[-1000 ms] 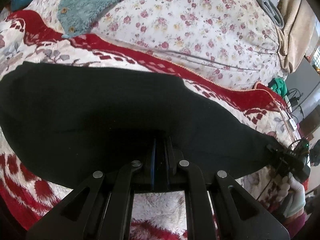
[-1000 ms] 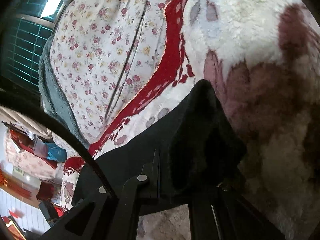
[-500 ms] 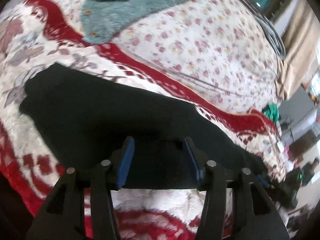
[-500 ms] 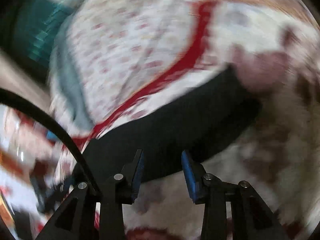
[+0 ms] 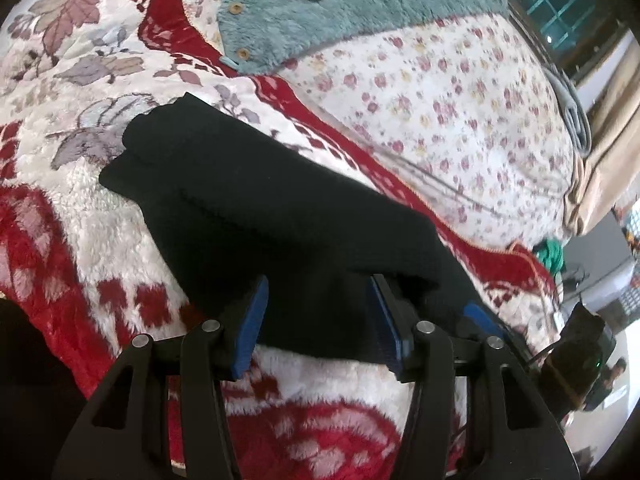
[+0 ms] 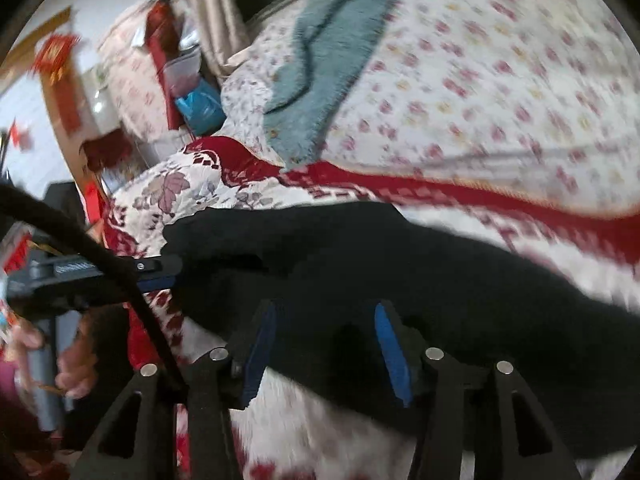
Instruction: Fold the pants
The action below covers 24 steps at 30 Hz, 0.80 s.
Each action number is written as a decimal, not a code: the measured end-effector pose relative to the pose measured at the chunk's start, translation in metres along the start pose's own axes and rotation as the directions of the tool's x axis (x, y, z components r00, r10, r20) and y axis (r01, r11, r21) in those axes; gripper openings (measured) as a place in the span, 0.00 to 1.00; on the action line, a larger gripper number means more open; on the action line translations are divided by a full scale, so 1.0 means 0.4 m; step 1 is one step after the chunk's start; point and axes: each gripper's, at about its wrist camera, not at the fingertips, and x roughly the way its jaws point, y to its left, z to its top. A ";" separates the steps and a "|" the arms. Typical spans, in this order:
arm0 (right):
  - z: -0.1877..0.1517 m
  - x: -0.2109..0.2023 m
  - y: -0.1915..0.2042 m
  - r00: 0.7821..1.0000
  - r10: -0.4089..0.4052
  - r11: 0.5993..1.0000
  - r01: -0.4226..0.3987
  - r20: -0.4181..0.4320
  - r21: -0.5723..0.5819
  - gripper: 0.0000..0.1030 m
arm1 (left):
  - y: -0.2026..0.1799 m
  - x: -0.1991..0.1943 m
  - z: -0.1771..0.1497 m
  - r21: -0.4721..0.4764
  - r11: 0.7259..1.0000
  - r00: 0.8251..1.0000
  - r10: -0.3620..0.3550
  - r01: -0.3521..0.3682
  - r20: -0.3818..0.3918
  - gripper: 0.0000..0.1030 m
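Observation:
The black pants [image 5: 256,208] lie folded in a long band on the red and white fleece blanket [image 5: 100,240]. My left gripper [image 5: 318,320] is open, its blue pads either side of the pants' near edge. My right gripper [image 6: 324,340] is open too, over the near edge of the pants [image 6: 400,272]. In the right wrist view the left gripper [image 6: 158,274] shows at the left, at the band's end. In the left wrist view the right gripper's blue pad [image 5: 478,318] shows just right of mine.
A floral quilt [image 5: 440,92] lies beyond the blanket with a teal fleece jacket [image 5: 320,12] on it. Beige curtain [image 5: 608,160] and a window at the far right. Room clutter and red decorations [image 6: 56,60] stand past the bed's left side.
Both grippers were shut on the pants a second ago, opened and let go. Both cameras have swung; the right gripper has moved in close beside the left along the near edge.

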 end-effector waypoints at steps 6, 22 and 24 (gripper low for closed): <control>0.016 0.067 0.069 0.993 -0.119 0.972 0.119 0.014 -0.202 0.57 | 0.019 0.029 0.021 -0.049 0.999 1.000 -0.003 0.003 0.002 0.51; 0.064 0.173 0.123 0.984 -0.177 0.886 0.166 0.014 -0.434 0.57 | 0.100 0.023 0.072 -0.139 0.990 0.999 0.022 -0.016 0.041 0.51; 0.074 0.177 0.115 0.992 -0.126 0.902 0.113 -0.003 -0.418 0.51 | 0.106 0.037 0.086 -0.149 0.989 0.999 0.029 -0.023 0.036 0.51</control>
